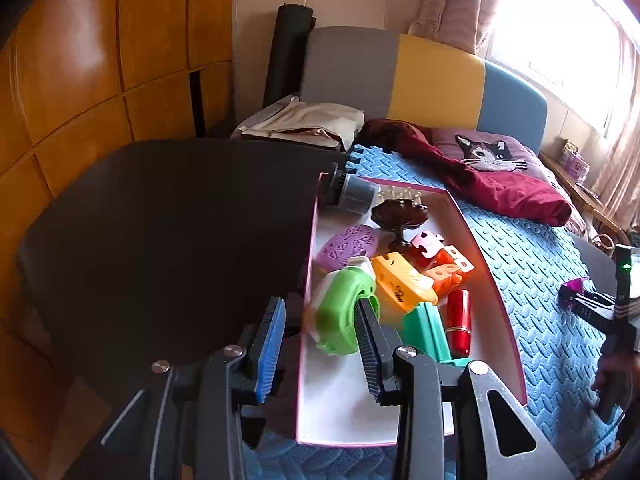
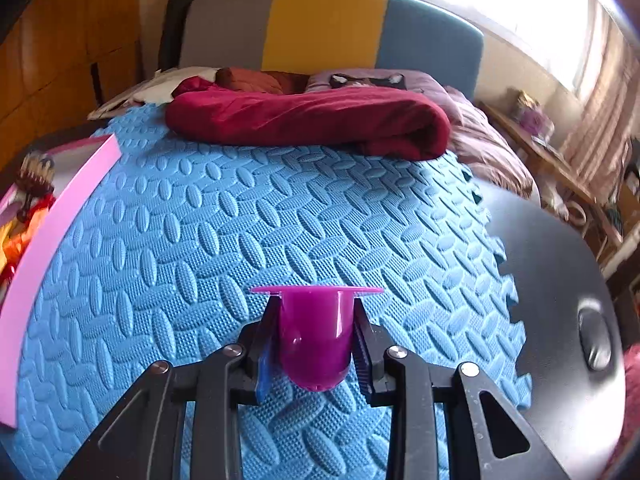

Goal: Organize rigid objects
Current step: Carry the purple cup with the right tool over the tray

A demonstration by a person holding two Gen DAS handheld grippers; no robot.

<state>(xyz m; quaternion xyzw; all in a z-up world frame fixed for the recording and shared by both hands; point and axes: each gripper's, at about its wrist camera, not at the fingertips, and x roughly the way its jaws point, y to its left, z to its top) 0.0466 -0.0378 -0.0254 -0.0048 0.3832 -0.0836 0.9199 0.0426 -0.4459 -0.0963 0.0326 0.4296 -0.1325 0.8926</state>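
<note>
Biggest worry on the left: the left tool (image 1: 320,332) has nothing in it. Its jaws stand a little apart, straddling the near left wall of the pink-edged box (image 1: 496,280), with the green tape dispenser (image 1: 344,312) lying just past the right finger. If it squeezes now it'll probably pinch the box wall and drag or tip the whole box, spilling the orange block (image 1: 400,284), red lipstick tube (image 1: 458,320) and the rest onto the blue foam mat (image 1: 540,280).

Over to the right, the right tool (image 2: 316,344) is clamped on the purple cup (image 2: 316,336) by its smooth round body, flange pointing away, held over the mat and well apart from the box. Looks like a slippery hold to me, so a quick swing toward the box could twist it loose and it'd roll off the black worktop (image 2: 560,280).
</note>
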